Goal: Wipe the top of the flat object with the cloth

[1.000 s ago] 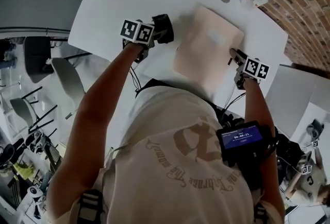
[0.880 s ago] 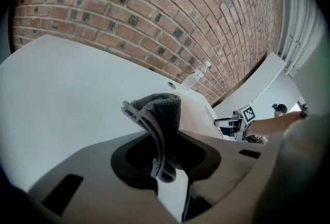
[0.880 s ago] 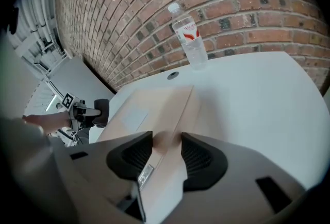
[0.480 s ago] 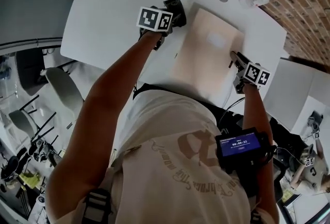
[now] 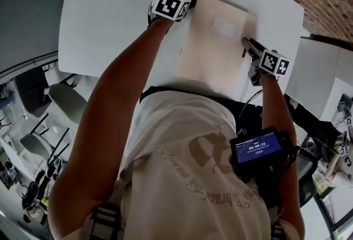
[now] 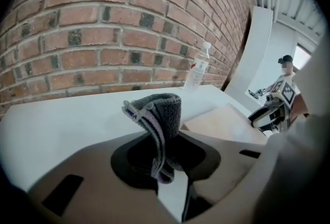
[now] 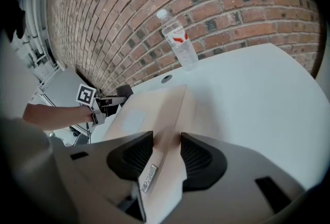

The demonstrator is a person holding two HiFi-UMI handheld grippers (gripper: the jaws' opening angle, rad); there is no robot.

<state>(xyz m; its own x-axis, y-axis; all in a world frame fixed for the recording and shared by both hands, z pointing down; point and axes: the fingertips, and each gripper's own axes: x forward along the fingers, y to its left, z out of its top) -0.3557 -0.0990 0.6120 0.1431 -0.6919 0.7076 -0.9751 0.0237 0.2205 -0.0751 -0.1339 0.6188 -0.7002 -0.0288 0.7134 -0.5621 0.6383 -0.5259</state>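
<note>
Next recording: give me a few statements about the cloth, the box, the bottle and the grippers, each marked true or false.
1. The left gripper holds a gray cloth. True.
2. The cloth lies on the middle of the box. False: it is beside the box's far corner.
3. The right gripper clamps the box's edge. True.
4. The bottle lies on its side. False: it stands upright on the table.
</note>
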